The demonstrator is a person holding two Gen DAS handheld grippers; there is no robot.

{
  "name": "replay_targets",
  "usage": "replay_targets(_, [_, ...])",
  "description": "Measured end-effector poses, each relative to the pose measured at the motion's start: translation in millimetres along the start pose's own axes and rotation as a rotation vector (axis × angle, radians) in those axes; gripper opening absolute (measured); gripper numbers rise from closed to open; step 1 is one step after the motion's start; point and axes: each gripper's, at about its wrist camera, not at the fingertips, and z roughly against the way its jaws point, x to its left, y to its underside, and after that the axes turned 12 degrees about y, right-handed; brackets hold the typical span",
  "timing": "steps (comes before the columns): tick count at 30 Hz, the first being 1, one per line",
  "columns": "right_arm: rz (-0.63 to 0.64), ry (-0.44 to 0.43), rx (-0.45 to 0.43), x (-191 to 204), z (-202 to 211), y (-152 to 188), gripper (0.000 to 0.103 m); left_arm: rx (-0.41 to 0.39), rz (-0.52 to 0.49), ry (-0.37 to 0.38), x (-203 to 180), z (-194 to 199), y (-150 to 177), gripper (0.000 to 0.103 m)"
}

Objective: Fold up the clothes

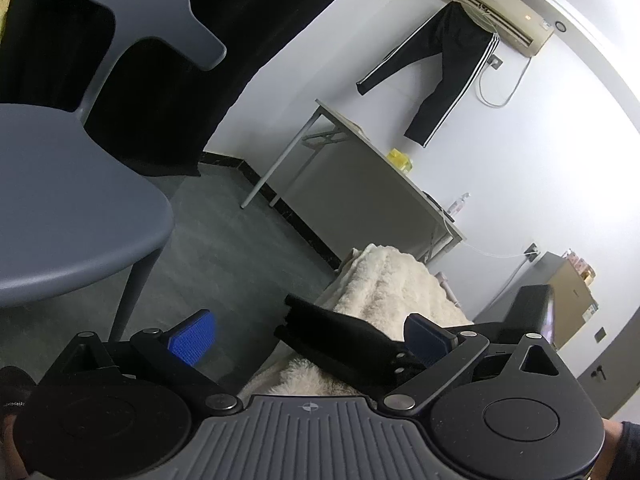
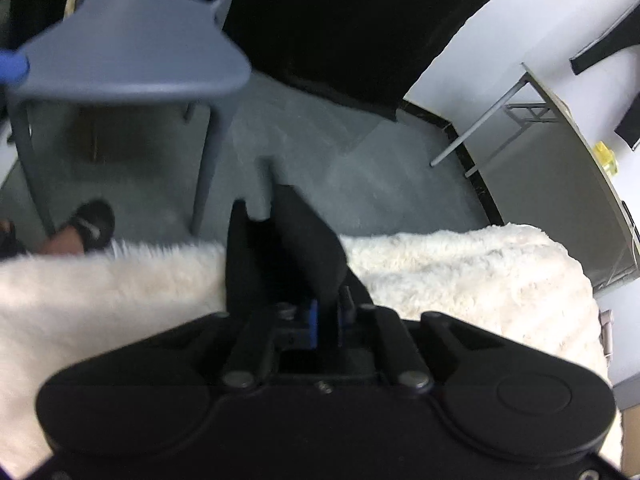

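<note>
chair (image 1: 72, 200) blue-grey | fleece (image 2: 460, 272) cream | trousers (image 1: 444, 64) black, white side stripes | pads (image 1: 192, 338) blue | floor (image 1: 240, 248) grey

Support surface: cream fluffy fleece blanket (image 2: 460, 268).
You have the grey plastic chair (image 2: 132, 60) standing on grey floor (image 2: 320, 148) beyond it.

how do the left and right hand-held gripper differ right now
The left hand-held gripper stands wide open, blue pads far apart; the right hand-held gripper is shut, fingers nearly together. The left has nothing between its pads, with the grey chair ahead; the right's fingers reach over the edge of the cream fleece, though a grip on it isn't clear. Both are black with blue pads.
</note>
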Motion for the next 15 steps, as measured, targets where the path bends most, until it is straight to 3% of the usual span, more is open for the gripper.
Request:
replay_targets(7, [-0.117, -0.03, -0.051, -28.5, 31.7, -1.1, 0.005, 0.011, -0.008, -0.001, -0.2, -2.3, 2.5, 0.099])
replay_targets(15, [-0.297, -0.197, -0.062, -73.4, 36.0, 4.5, 0.005, 0.014, -0.006, -0.002, 1.6, -2.0, 3.5, 0.099])
